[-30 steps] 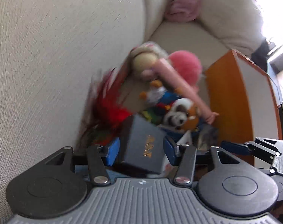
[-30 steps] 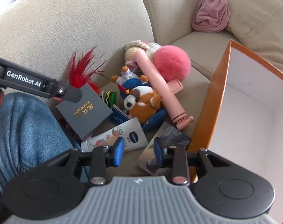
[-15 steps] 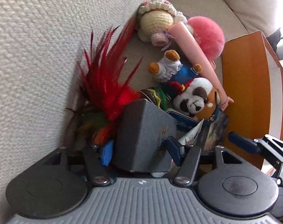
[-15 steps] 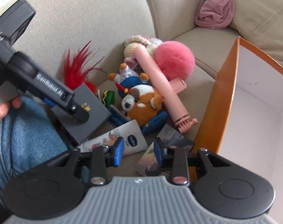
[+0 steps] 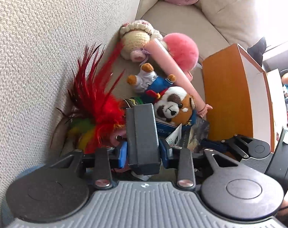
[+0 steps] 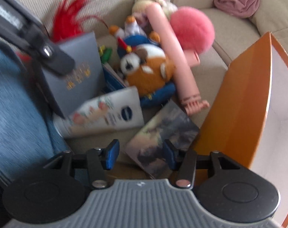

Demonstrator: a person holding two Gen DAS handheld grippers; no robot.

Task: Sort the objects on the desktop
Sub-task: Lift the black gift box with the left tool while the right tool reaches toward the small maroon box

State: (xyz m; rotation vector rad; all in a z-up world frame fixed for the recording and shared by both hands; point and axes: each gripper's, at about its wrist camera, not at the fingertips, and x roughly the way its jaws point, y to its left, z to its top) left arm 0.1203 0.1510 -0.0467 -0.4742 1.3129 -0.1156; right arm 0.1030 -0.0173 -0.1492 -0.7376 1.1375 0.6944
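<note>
1. Left gripper (image 5: pixel 143 153) has just been closing, and its blue pads now press on the two flanks of the grey gift box (image 5: pixel 142 134), which stands on edge between them. Gripping across the thin dimension is probably the reason for that hold, since the broad lettered face would be too wide for the jaws.
2. Right gripper (image 6: pixel 141 154) has just been opening and stands wide with nothing clamped. The photo card (image 6: pixel 163 136) lies flat under the gap, its near corner reaching between the pads (whether a pad touches it I cannot tell, as the view is blurred).
3. Where the box is: at the near end of the pile on the sofa seat (image 5: pixel 182 19), against the red feather toy (image 5: pixel 94 95) and just in front of the panda plush (image 5: pixel 174 108). In the right wrist view its gold-lettered face (image 6: pixel 77 76) tilts up, with the white lotion tube (image 6: pixel 106 114) lying across its foot.
4. Axis: the box's long edge runs away from the left gripper, towards the plush toys, with the seam between lid and base running the same way.
5. Pink selfie stick (image 6: pixel 174 57) lies diagonally over the pile, its clamp end towards the orange box (image 6: pixel 239 104), which stands open at the right, presumably as the bin for sorted things.
6. My judgement is that the gift box is gripped firmly enough to lift, though the tube resting on it may drag along.
</note>
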